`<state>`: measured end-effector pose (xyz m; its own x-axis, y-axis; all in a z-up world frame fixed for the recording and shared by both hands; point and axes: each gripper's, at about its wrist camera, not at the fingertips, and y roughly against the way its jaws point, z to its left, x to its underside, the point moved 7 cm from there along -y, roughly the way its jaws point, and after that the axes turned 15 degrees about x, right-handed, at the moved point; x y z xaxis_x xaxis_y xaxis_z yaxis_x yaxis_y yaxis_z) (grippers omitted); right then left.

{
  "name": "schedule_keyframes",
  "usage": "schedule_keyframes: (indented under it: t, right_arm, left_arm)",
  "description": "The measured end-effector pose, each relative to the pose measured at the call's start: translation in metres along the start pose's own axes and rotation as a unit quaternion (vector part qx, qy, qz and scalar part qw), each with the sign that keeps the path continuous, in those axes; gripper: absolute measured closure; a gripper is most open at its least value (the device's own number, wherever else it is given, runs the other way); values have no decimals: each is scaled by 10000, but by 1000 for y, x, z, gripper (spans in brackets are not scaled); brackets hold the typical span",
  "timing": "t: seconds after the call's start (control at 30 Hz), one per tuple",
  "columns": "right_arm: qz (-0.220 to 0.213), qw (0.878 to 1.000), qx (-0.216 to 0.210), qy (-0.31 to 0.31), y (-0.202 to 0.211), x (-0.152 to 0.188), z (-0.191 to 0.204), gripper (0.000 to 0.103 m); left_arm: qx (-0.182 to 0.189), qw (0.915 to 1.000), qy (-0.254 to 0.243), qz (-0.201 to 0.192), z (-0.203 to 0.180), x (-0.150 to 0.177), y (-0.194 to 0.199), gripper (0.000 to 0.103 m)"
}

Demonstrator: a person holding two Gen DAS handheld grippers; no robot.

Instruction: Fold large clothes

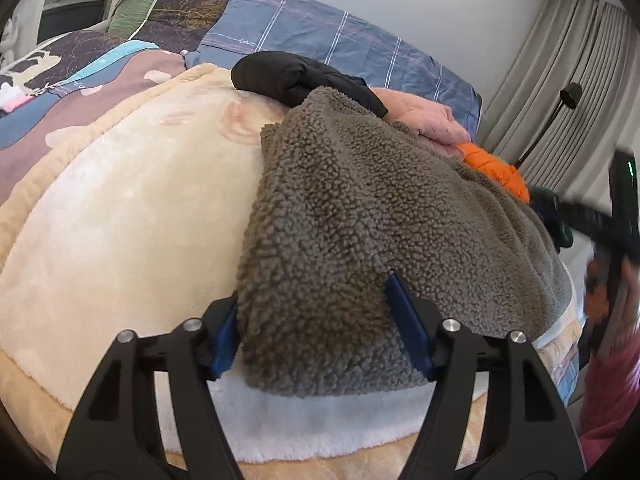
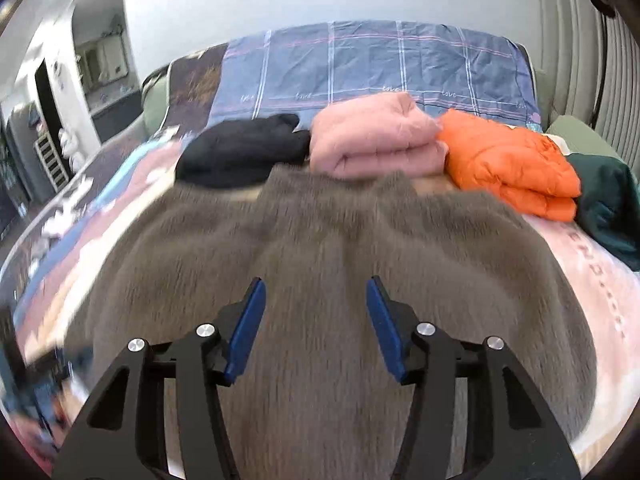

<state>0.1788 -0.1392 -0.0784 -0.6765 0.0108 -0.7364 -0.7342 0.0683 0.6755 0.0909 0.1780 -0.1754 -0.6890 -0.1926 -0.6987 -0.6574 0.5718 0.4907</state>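
Observation:
A grey fleece garment [image 1: 380, 200] lies on the bed over a cream blanket [image 1: 120, 200]. Its near folded corner fills the gap between the blue pads of my left gripper [image 1: 314, 300], which is shut on that thick bunch of fleece. In the right wrist view the same fleece [image 2: 320, 240] spreads out, blurred, below my right gripper [image 2: 316, 292]. That gripper is open, hovers above the cloth, and has nothing between its pads. At the right edge of the left wrist view the right hand's tool is a dark blur above a pink sleeve [image 1: 612, 392].
Folded clothes line the far side of the fleece: a black one [image 2: 240, 152], a pink one [image 2: 376, 136], an orange puffer [image 2: 508, 164] and a dark green one [image 2: 608, 200]. Blue checked bedding [image 2: 380, 64] lies behind. Curtains and a floor lamp [image 1: 570, 94] stand to the right.

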Motion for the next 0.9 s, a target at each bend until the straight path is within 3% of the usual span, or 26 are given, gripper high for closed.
schedule_keyframes:
  t: [0.1, 0.17, 0.2, 0.37, 0.47, 0.6, 0.63, 0.7, 0.9]
  right_arm:
    - [409, 9987, 68, -289, -45, -11, -3, 49]
    - [931, 9944, 472, -158, -95, 3, -7, 48]
    - [1096, 9927, 477, -146, -117, 13, -8, 47]
    - [923, 9914, 881, 307, -110, 7, 2, 47]
    - [956, 9925, 737, 187, -105, -10, 3, 47]
    - [642, 9963, 573, 86, -104, -37, 13, 44]
    - [758, 9955, 563, 103, -119, -39, 12, 43]
    - [1439, 9871, 657, 267, -164, -10, 19, 33]
    - [1259, 9898, 617, 259, -159, -15, 18, 31]
  left_arm:
    - [4, 10000, 55, -25, 4, 5, -1, 26]
    - [93, 9998, 181, -43, 8, 7, -1, 24]
    - [160, 9995, 259, -46, 11, 8, -2, 21]
    - [258, 9993, 281, 13, 14, 7, -5, 19]
    - [289, 9991, 282, 84, 13, 3, -5, 19]
    - [156, 9998, 57, 128, 8, -2, -4, 19]
    - [153, 9998, 35, 128, 8, -3, -4, 19]
    - [179, 9997, 47, 131, 9, -2, -4, 16]
    - [305, 9992, 245, 116, 12, -2, -5, 16]
